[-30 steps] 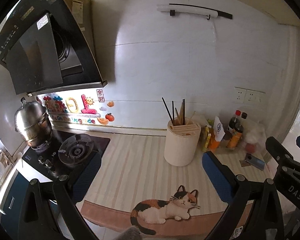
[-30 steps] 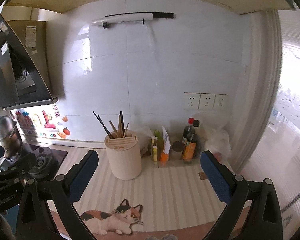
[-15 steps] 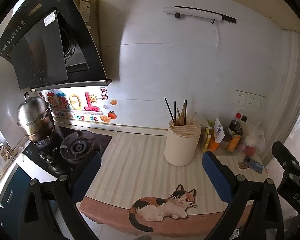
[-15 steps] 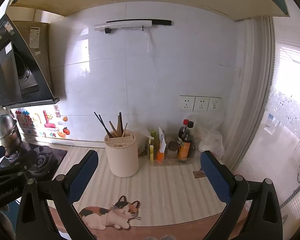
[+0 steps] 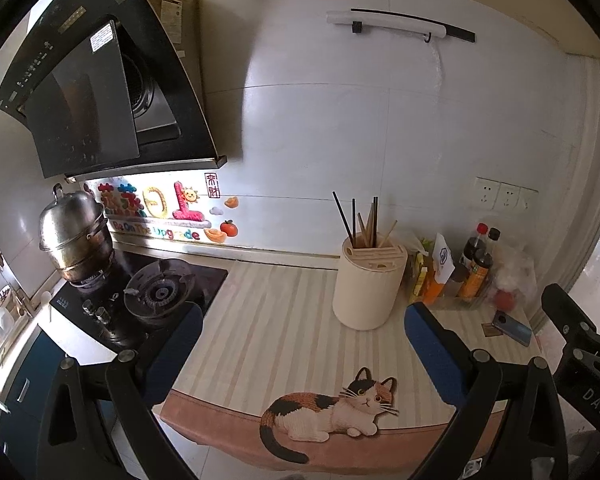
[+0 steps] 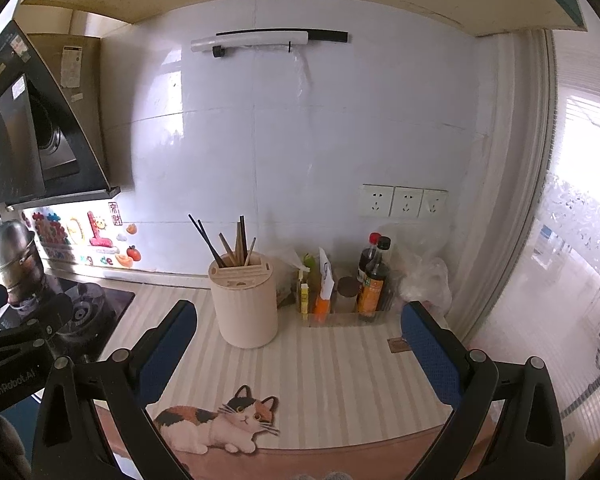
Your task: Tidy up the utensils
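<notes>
A cream round utensil holder (image 5: 369, 286) stands on the striped counter mat, with several dark and wooden chopsticks (image 5: 363, 222) upright in it. It also shows in the right wrist view (image 6: 245, 304), chopsticks (image 6: 231, 245) sticking up. My left gripper (image 5: 302, 354) is open and empty, held back from the counter's front edge. My right gripper (image 6: 298, 354) is open and empty too, also back from the edge, facing the holder.
A gas stove (image 5: 156, 294) with a steel pot (image 5: 75, 236) lies left under a black range hood (image 5: 100, 92). Sauce bottles (image 6: 374, 278), cartons and a plastic bag stand right of the holder. A phone (image 5: 512, 328) lies at the counter's right end. A cat picture (image 5: 332, 412) marks the mat's front.
Both grippers have pulled back and risen from the counter; the holder and mat look smaller and lower in both views. Both stay open and empty.
</notes>
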### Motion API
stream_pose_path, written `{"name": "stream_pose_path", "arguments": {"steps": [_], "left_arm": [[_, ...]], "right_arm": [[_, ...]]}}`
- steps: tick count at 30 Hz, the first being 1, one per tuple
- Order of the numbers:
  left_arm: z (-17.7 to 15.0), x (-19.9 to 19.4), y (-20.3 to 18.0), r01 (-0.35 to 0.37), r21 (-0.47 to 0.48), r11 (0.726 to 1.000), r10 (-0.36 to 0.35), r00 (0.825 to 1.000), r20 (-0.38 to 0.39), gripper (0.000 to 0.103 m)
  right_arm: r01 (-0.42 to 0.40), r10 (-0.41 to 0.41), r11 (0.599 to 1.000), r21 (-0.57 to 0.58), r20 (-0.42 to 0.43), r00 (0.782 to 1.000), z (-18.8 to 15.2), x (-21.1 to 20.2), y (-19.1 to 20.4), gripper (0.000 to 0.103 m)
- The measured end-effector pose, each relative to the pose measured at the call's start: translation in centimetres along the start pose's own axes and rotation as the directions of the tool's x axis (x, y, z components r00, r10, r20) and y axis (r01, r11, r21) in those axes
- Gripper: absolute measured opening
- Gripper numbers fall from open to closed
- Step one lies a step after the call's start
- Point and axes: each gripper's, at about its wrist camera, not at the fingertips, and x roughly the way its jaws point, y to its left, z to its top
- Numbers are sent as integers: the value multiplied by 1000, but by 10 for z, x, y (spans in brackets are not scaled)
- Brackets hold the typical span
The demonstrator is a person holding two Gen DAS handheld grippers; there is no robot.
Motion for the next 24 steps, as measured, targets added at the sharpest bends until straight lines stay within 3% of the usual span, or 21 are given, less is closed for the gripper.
{"name": "stream_pose_path", "arguments": {"steps": [24], "left_arm": [[2,2,-6,2,-8,1000,-2,1000,-4,103]], "right_arm": [[-4,4,1000,-19,-8,1000,-2,2,1,103]]}}
